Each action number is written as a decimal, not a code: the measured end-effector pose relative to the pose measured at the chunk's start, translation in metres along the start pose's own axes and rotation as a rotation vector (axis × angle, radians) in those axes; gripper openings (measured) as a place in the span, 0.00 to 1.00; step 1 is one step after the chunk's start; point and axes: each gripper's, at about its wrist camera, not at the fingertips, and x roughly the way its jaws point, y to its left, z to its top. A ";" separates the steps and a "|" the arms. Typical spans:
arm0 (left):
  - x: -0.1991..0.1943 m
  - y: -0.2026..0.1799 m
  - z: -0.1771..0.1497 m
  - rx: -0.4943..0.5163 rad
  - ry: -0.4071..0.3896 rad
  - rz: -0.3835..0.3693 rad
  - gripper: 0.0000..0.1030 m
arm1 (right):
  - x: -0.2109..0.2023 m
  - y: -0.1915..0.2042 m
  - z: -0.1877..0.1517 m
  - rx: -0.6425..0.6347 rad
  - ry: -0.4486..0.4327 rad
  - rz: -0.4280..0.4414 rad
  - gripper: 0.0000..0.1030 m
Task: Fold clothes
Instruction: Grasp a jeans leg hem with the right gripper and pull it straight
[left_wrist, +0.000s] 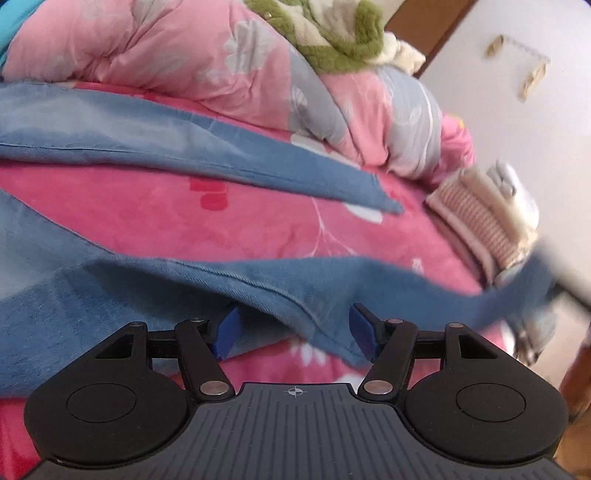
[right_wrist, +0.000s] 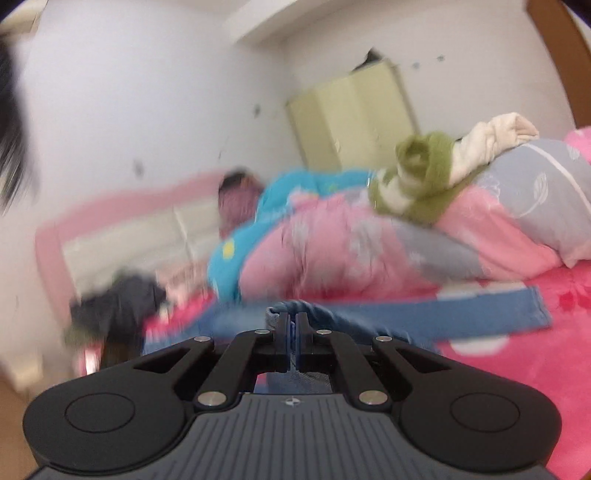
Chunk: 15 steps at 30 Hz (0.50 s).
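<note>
Jeans pinched in right gripper, over pink bedspread.

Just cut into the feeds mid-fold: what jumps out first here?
The blue denim garment sprawls across the bright pink bedspread. The right gripper is shut on a bunched fold of it, while the left gripper stands open around another edge. Behind lies a heaped pink floral quilt.

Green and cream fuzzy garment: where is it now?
The green and cream fuzzy garment lies atop the pink floral quilt, right of centre in the right wrist view, behind the blue denim jeans.
</note>
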 end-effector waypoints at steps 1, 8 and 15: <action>0.001 0.000 0.000 0.004 -0.004 0.005 0.61 | -0.005 -0.001 -0.010 -0.017 0.039 -0.008 0.01; 0.002 0.007 0.000 -0.042 -0.002 -0.009 0.61 | -0.040 -0.027 -0.096 0.205 0.236 -0.209 0.02; 0.000 0.008 -0.002 -0.081 -0.010 -0.015 0.61 | -0.074 -0.072 -0.127 0.723 0.066 -0.299 0.37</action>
